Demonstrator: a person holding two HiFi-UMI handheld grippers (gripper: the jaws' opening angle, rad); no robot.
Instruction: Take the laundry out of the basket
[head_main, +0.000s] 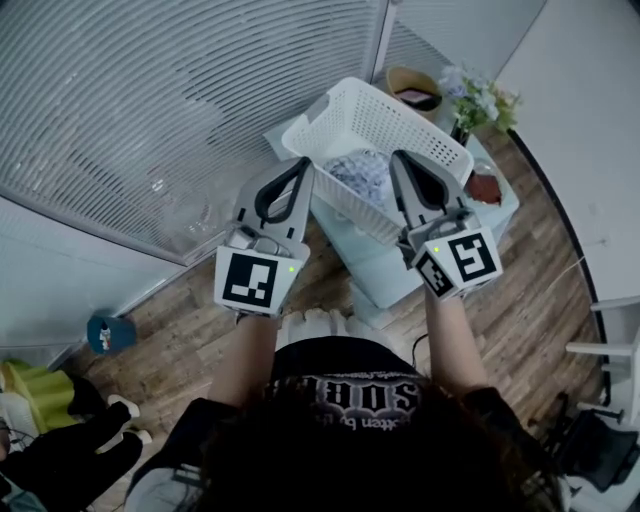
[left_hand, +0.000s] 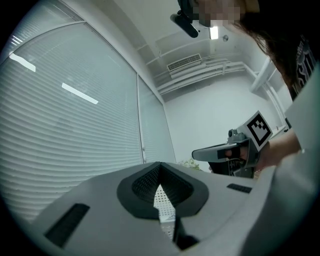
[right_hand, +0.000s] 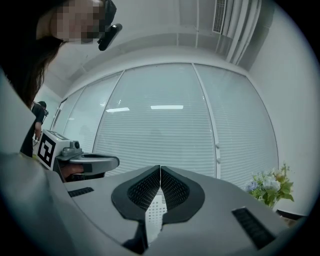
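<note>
A white slatted laundry basket (head_main: 318, 118) stands on a pale low table (head_main: 395, 268), with a crumpled blue-and-white cloth (head_main: 362, 172) inside it. Both grippers are held up side by side in front of the basket, pointing at it. My left gripper (head_main: 304, 162) sits at the basket's near left wall, its jaws together with nothing between them. My right gripper (head_main: 397, 157) hangs over the basket's near rim, jaws also touching and empty. In the left gripper view the tips (left_hand: 159, 164) meet, and the basket wall (left_hand: 165, 209) shows through the gap below. The right gripper view shows its tips (right_hand: 160, 167) pressed together.
Slatted blinds (head_main: 150, 110) cover the glass wall at left. Behind the basket are a bowl (head_main: 414, 88) and a flower vase (head_main: 470, 105); a dark cup (head_main: 484, 187) stands at the table's right. A blue cup (head_main: 108, 333) lies on the wood floor.
</note>
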